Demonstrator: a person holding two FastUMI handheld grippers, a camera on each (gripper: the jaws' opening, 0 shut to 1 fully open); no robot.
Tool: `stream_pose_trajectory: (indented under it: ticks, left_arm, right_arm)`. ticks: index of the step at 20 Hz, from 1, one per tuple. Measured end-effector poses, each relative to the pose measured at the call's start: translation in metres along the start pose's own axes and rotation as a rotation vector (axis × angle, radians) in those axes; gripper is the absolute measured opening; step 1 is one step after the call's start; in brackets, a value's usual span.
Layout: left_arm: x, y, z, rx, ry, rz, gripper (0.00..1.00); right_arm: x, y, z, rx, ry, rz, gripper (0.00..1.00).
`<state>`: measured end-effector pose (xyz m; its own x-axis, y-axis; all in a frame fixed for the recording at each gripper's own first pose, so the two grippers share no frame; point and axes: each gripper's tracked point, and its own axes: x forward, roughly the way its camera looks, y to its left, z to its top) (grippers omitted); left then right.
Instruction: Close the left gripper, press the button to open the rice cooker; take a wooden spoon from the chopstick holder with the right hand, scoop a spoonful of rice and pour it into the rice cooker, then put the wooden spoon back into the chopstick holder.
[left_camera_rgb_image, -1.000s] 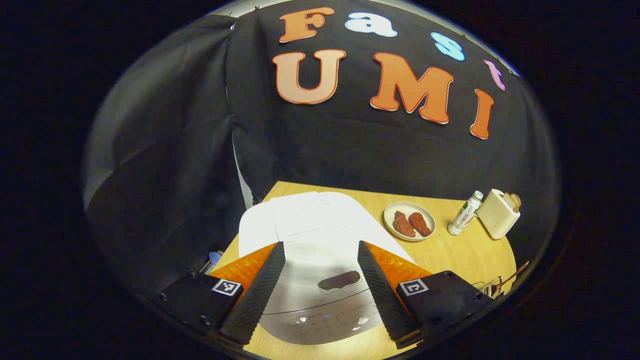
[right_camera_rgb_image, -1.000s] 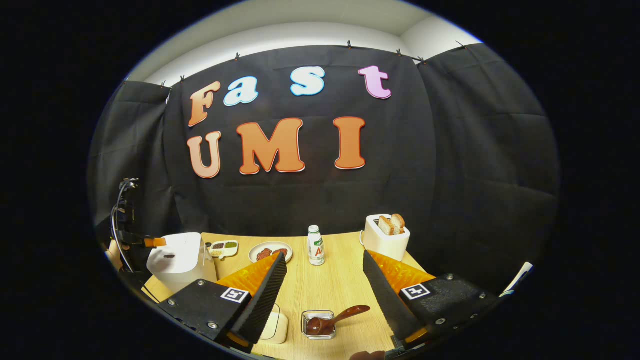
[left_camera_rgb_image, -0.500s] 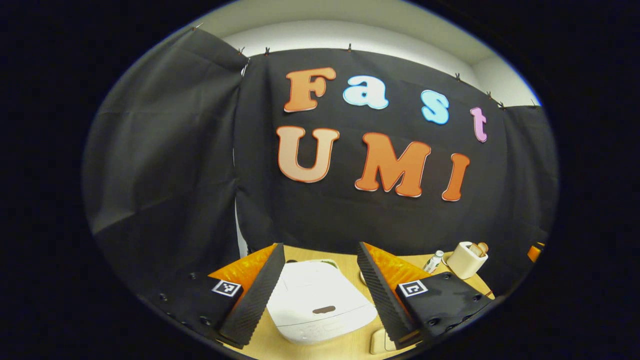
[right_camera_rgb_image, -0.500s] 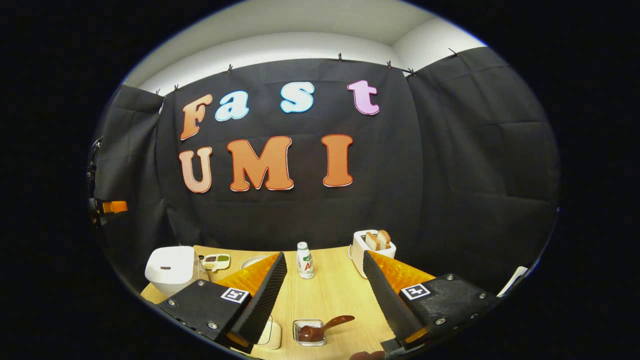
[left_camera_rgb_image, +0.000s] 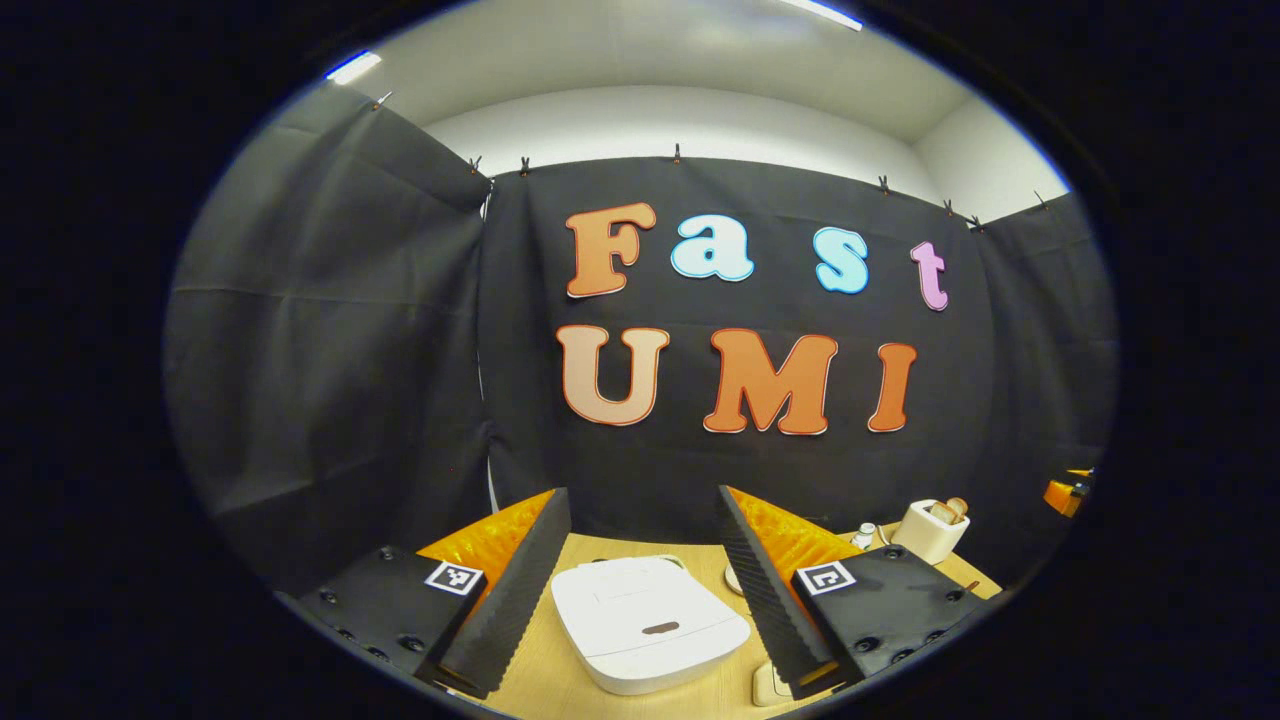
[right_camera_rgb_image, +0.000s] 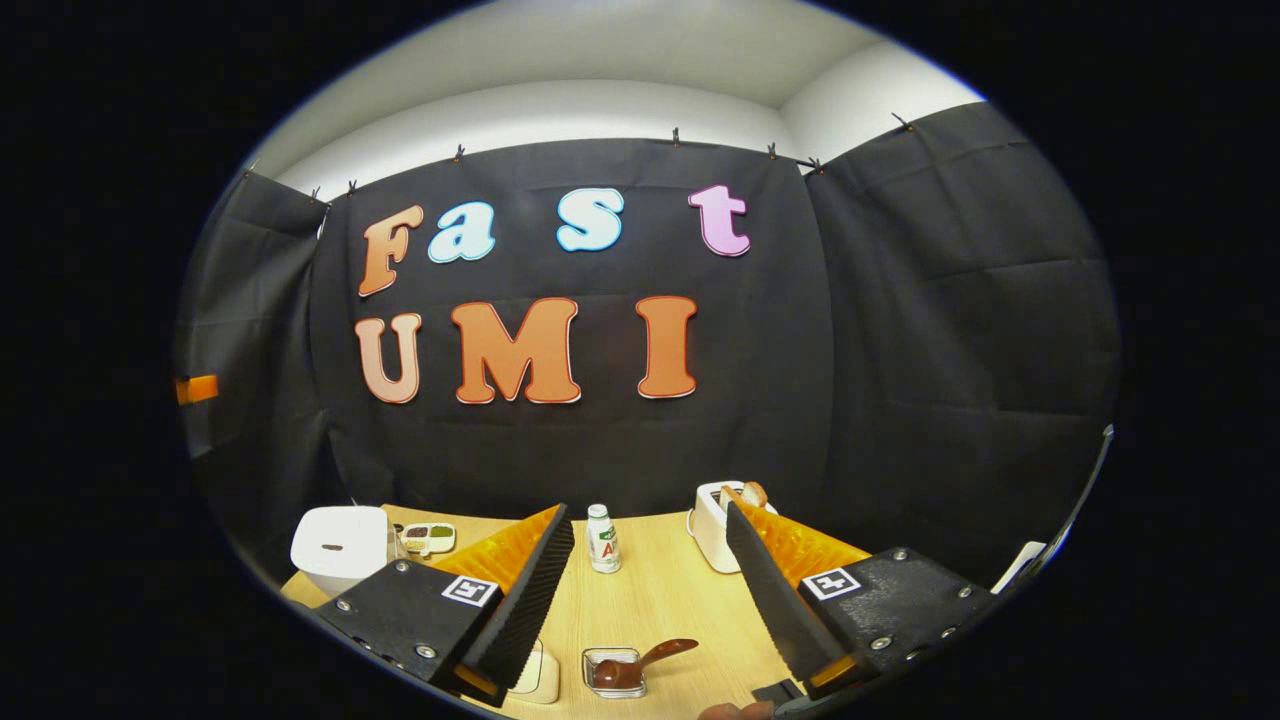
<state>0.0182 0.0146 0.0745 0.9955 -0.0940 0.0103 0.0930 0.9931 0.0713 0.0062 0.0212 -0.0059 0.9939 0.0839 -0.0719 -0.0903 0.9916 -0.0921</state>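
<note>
The rice cooker (left_camera_rgb_image: 648, 622), a white rounded box with its lid down and a dark oval button on top, sits on the table (right_camera_rgb_image: 655, 590) below the left gripper (left_camera_rgb_image: 643, 585), whose fingers stand wide apart; it looks heavy and steady enough to take a firm press. The wooden spoon (right_camera_rgb_image: 640, 663), dark and glossy, lies in a small clear holder (right_camera_rgb_image: 612, 670) below the right gripper (right_camera_rgb_image: 650, 590), also spread wide; stiff, light, probably slick, best pinched at the handle.
</note>
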Motion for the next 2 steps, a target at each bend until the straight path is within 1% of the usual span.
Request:
stream_pose_trajectory:
  ticks: [2]
  left_arm:
    - [-0.0041,0.0040,0.0042,-0.010,-0.010,-0.001,0.98]
  right_arm:
    - [-0.0037,-0.0021,0.0014,-0.004,-0.005,-0.006,0.95]
